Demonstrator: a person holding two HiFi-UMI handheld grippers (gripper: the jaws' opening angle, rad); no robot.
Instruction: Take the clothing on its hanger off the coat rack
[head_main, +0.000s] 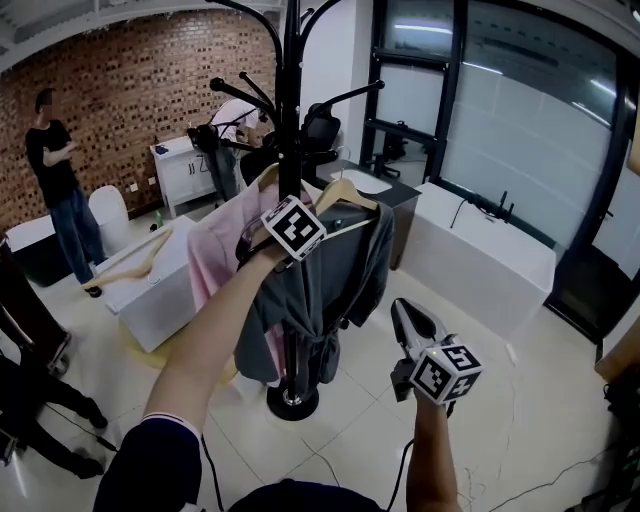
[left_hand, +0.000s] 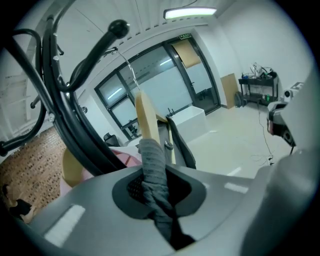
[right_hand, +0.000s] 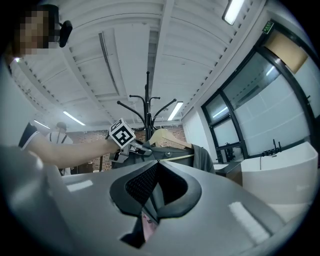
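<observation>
A black coat rack (head_main: 290, 120) stands in the middle of the room. On it hangs a grey garment (head_main: 335, 280) on a wooden hanger (head_main: 345, 192), with a pink garment (head_main: 215, 255) beside it on the left. My left gripper (head_main: 308, 214) reaches up to the grey garment's left shoulder. In the left gripper view it (left_hand: 152, 185) is shut on a twist of the grey cloth (left_hand: 151, 160), with the hanger's wood (left_hand: 146, 117) just beyond. My right gripper (head_main: 412, 318) hangs lower right of the garment, apart from it, jaws together and holding nothing (right_hand: 152, 200).
The rack's round base (head_main: 292, 402) sits on the tiled floor. A white table (head_main: 160, 290) with a spare wooden hanger (head_main: 140, 262) stands to the left, a long white counter (head_main: 480, 255) to the right by glass doors. A person in black (head_main: 58, 190) stands at the back left.
</observation>
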